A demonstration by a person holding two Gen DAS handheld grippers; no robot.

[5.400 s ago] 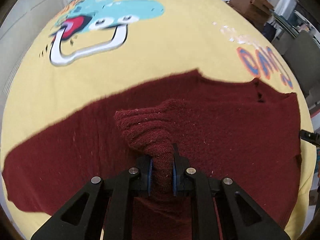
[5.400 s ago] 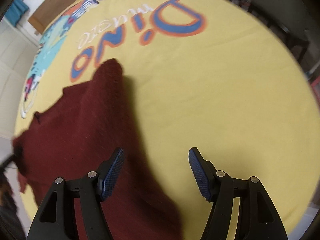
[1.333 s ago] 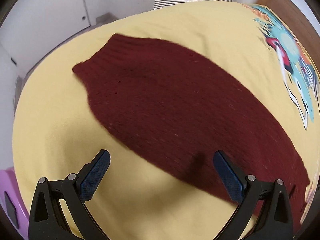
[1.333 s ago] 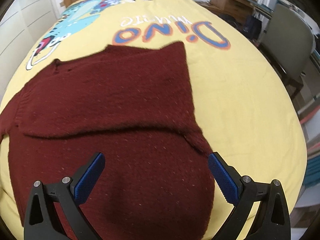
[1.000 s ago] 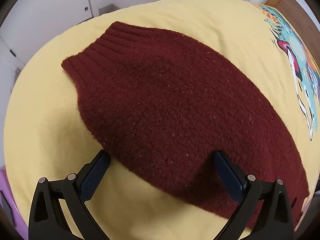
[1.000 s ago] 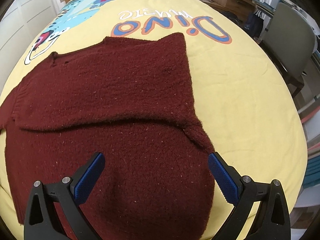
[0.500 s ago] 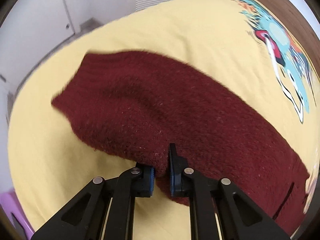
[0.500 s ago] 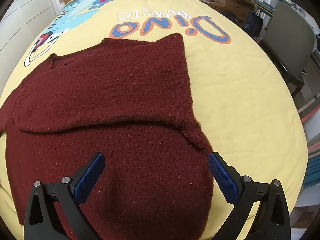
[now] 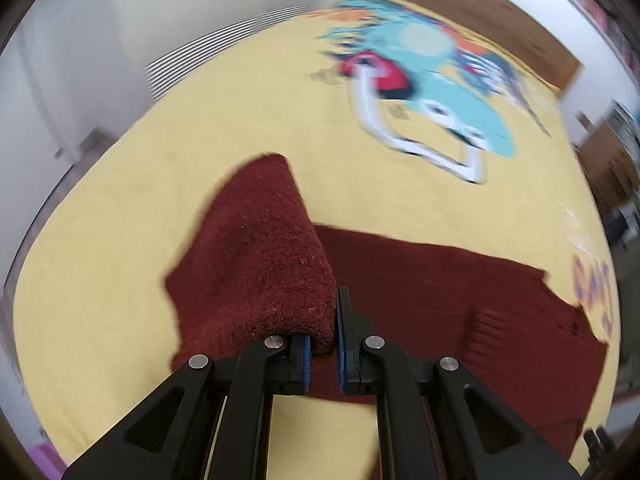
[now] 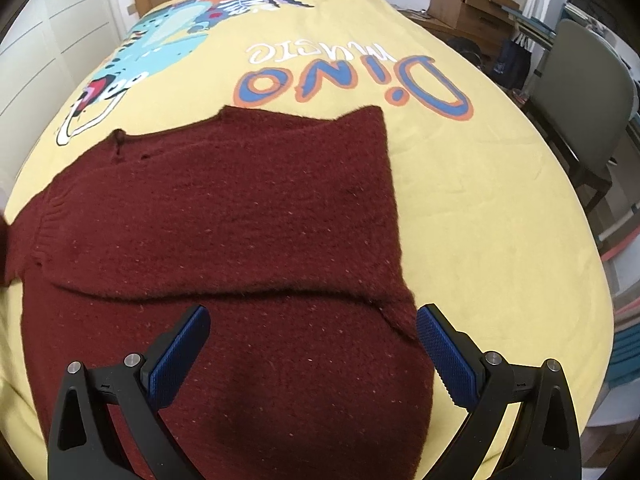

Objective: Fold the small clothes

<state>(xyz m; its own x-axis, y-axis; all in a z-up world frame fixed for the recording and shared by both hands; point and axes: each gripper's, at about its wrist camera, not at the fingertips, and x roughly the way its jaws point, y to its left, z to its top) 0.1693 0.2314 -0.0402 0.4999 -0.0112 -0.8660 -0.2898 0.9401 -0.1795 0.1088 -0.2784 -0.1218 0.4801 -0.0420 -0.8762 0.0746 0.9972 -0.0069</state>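
A dark red knit sweater [image 10: 240, 220] lies flat on a yellow bed cover, with one sleeve folded across its body. My left gripper [image 9: 322, 340] is shut on the sweater's other sleeve [image 9: 260, 256] and holds it lifted off the cover; the rest of the sweater [image 9: 460, 300] lies to the right. My right gripper [image 10: 312, 344] is open and empty, hovering over the sweater's lower body with its blue pads [image 10: 448, 356] spread wide.
The yellow bed cover [image 10: 480, 200] carries a dinosaur print [image 9: 432, 80] and "Dino" lettering [image 10: 352, 80]. A grey chair [image 10: 580, 92] and cardboard boxes stand right of the bed. A wooden headboard [image 9: 460, 12] and white wall lie beyond.
My left gripper closed on the sleeve, lifted it and swung toward the dinosaur print. My right gripper stayed open and almost still.
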